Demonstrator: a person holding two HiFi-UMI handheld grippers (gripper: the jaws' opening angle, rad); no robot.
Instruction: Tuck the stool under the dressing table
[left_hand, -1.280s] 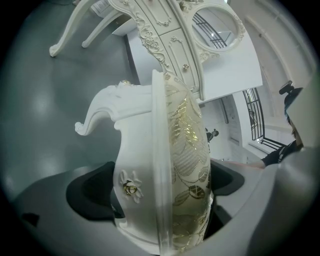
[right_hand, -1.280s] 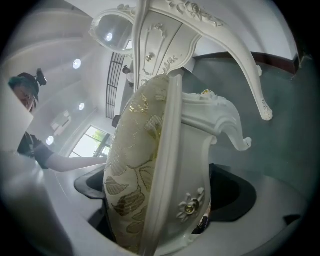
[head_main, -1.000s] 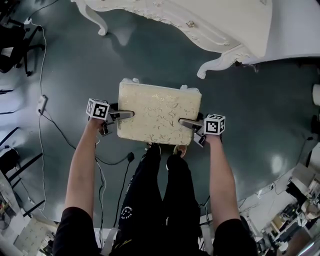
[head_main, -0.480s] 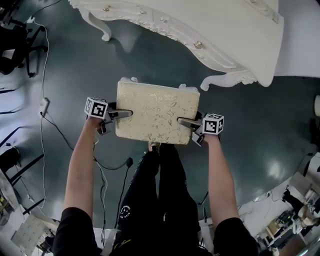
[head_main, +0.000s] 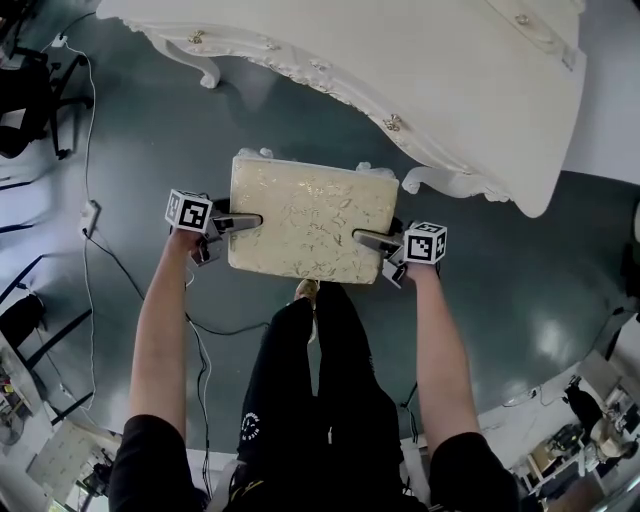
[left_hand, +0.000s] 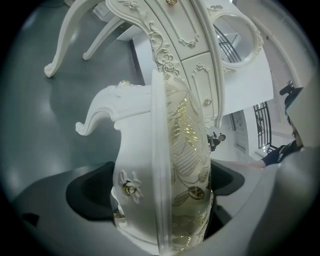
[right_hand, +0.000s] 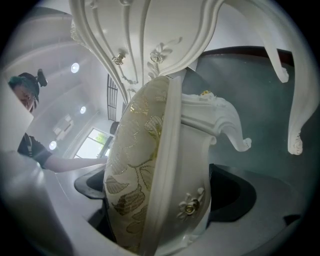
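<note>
Mid-carry, I judge: the left gripper (head_main: 238, 222) and right gripper (head_main: 372, 240) are clamped on the stool (head_main: 305, 230) at its 9 and 3 o'clock ends; the stool sits just short of the dressing table (head_main: 420, 70) at 12 o'clock; next comes a straight push forward under its top.

The person wears a black short-sleeved top (head_main: 150, 458) and black trousers (head_main: 300, 395) with a small round white print (head_main: 252, 421) on the left thigh. A tan shoe (head_main: 307, 290) shows at the trouser hem. The left gripper (head_main: 246, 221) and the right gripper (head_main: 367, 239) have slim grey metal jaws. Each carries a white cube with black square markers, the left cube (head_main: 189, 211) and the right cube (head_main: 426, 243). In the gripper views the housings are pale grey moulded shells with black recessed pads (left_hand: 87, 192).
</note>
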